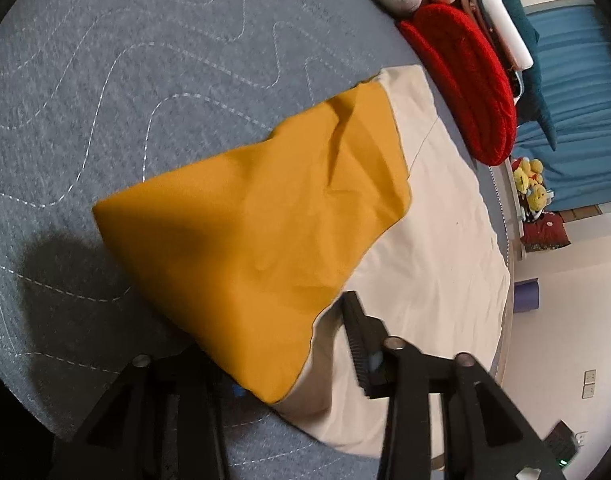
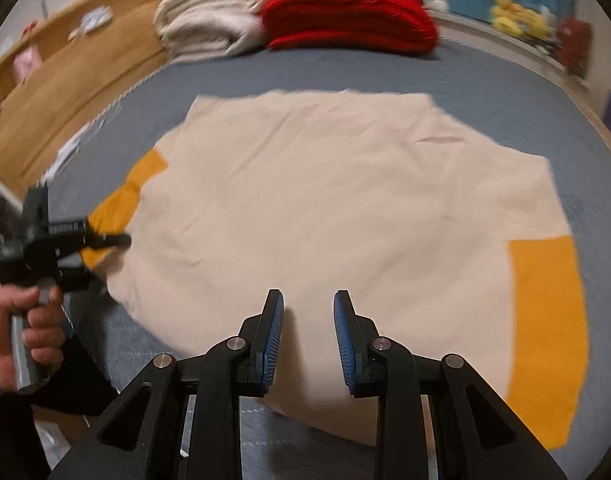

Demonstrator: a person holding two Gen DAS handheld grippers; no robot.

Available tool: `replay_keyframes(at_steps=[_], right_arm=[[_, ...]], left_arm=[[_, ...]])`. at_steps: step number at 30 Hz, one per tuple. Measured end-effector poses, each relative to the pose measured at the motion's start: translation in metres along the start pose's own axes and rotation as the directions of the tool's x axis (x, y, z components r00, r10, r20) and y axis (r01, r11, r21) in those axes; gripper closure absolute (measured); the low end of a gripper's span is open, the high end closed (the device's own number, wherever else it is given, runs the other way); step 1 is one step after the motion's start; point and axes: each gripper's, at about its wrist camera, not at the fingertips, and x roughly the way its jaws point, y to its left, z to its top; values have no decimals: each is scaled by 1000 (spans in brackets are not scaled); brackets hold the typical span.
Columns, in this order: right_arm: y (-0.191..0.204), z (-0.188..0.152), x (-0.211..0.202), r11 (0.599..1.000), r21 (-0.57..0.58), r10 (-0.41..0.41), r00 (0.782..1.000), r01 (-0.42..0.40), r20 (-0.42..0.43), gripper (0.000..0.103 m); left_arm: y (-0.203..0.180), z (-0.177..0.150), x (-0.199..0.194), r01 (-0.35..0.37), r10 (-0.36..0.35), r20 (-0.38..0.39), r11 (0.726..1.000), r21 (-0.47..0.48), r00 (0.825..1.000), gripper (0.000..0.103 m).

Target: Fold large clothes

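A large cream garment with mustard-yellow sleeves (image 2: pixel 329 208) lies spread on a blue-grey quilted surface (image 2: pixel 485 80). In the left wrist view the near yellow sleeve (image 1: pixel 265 220) is lifted and draped over the left gripper (image 1: pixel 289 352); its right finger (image 1: pixel 359 332) shows, the left finger is hidden under the cloth. The left gripper also shows in the right wrist view (image 2: pixel 113 242) at the garment's left sleeve, held by a hand. My right gripper (image 2: pixel 308 304) is open and empty above the garment's near hem. The other yellow sleeve (image 2: pixel 545 320) lies flat at the right.
A folded red knit (image 2: pixel 349 20) and folded beige blankets (image 2: pixel 209 20) are stacked at the far edge of the surface. A wooden board (image 2: pixel 65 92) runs along the left. Yellow plush toys (image 2: pixel 517 20) and teal fabric (image 1: pixel 577 100) lie beyond.
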Motion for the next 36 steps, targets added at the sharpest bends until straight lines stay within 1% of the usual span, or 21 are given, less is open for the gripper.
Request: replay_keyframes(at_steps=[2,4,6,8,9,12,13,15,17,18,20,21,24,25,26,28,30,32,33,34,36], right_arm=[[5,-10,23,999,-41,-35,995,32,-88,75],[0,-12,43,998,-47,-55,986,48,-159,75],[-4,-11,46,999,-8,-42,983,41,-177,75],[-11,-9,39,999,25,-24,986,29,-165,75],[-14,-7,29,999,37,-23,991,28,-133,75],[-29,-4,-5,997,67,-49,999,50,-15,75],[-40,-4,-24,994,90,-61,997,56,47,75],[-60,-7,-54,989,129,-87,987,69,133,75],[-80,-12,-83,983,164,-116,972,84,202,75],[-90,-18,-101,979,181,-141,958,97,249,75],[-103,-24,-129,973,198,-178,930,118,323,73],[-108,-26,-141,971,201,-191,917,126,349,70],[-128,-46,-178,962,212,-248,867,170,432,59],[-134,-53,-187,960,219,-257,858,174,444,56],[-140,-58,-193,958,227,-262,854,175,450,55],[-155,-70,-205,951,254,-275,852,173,446,54],[-169,-79,-210,937,297,-303,849,183,432,54],[-190,-91,-220,914,354,-345,837,197,425,54],[-200,-95,-225,904,380,-359,833,198,421,54],[-214,-102,-230,887,422,-371,831,186,413,54],[-235,-107,-237,864,477,-376,834,160,403,54]], left_arm=[[-4,1,-2,4,-4,8,1000,24,1000,85],[-12,2,-4,-2,1,15,998,62,1000,90],[-20,3,-7,-9,7,24,997,83,1000,92],[-34,3,-14,-21,15,45,992,122,999,93],[-39,3,-19,-29,21,57,989,148,998,93],[-77,-5,-36,-50,20,110,959,279,994,94],[-100,-11,-44,-52,6,131,935,351,991,95],[-133,-22,-52,-54,-14,150,897,439,989,96],[-172,-42,-56,-55,-33,155,844,534,987,97],[-187,-52,-56,-50,-43,151,823,566,988,97],[-225,-80,-54,-39,-64,136,763,645,989,98],[-238,-91,-52,-30,-72,124,742,670,990,98],[-287,-135,-39,11,-93,67,659,752,993,99],[-305,-156,-30,21,-89,43,618,786,995,99],[-314,-166,-23,29,-85,26,595,803,996,99],[-338,-205,0,69,-61,-43,520,852,997,99],[-351,-237,23,98,-25,-98,462,881,995,99],[-359,-269,50,124,29,-149,413,902,988,99],[-361,-280,60,134,53,-168,397,908,984,99],[-361,-298,79,144,100,-193,368,918,976,99],[-358,-318,99,142,169,-206,328,934,964,96]])
